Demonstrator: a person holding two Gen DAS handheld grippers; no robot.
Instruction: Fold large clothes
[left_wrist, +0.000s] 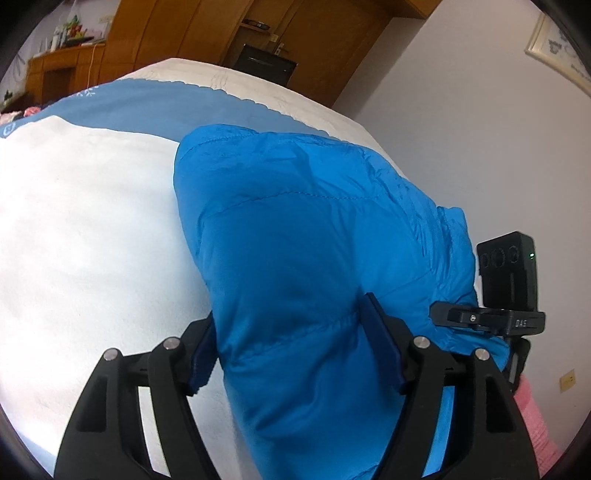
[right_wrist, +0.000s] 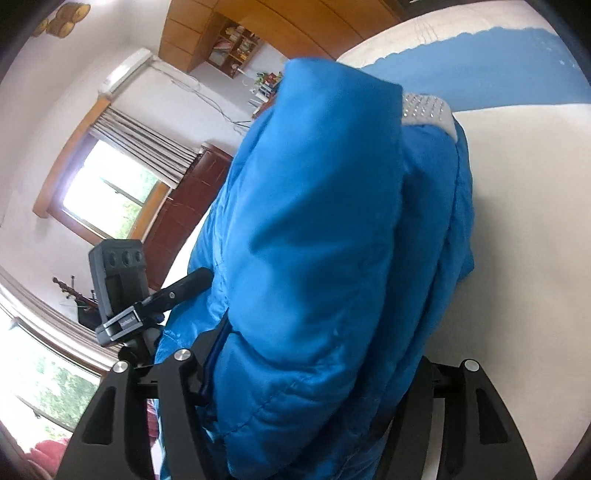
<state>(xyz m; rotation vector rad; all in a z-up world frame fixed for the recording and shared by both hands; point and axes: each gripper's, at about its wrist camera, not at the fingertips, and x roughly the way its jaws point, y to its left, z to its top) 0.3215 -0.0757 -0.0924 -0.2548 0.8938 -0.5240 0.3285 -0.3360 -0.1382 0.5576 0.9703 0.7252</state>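
**Blue puffer jacket carried in both grippers over the bed**

The blue puffer jacket filled the left gripper, whose jaws stood wide around a thick padded fold. The right gripper was likewise wide around a bundle, its right pad hidden, so pressure could not be judged. The jacket stretched toward twelve o'clock over the white-and-blue bedspread, a studded grey tab at its far end. Judged well done, the fold needed both grippers level, edges aligned, padding laid flat before letting go.
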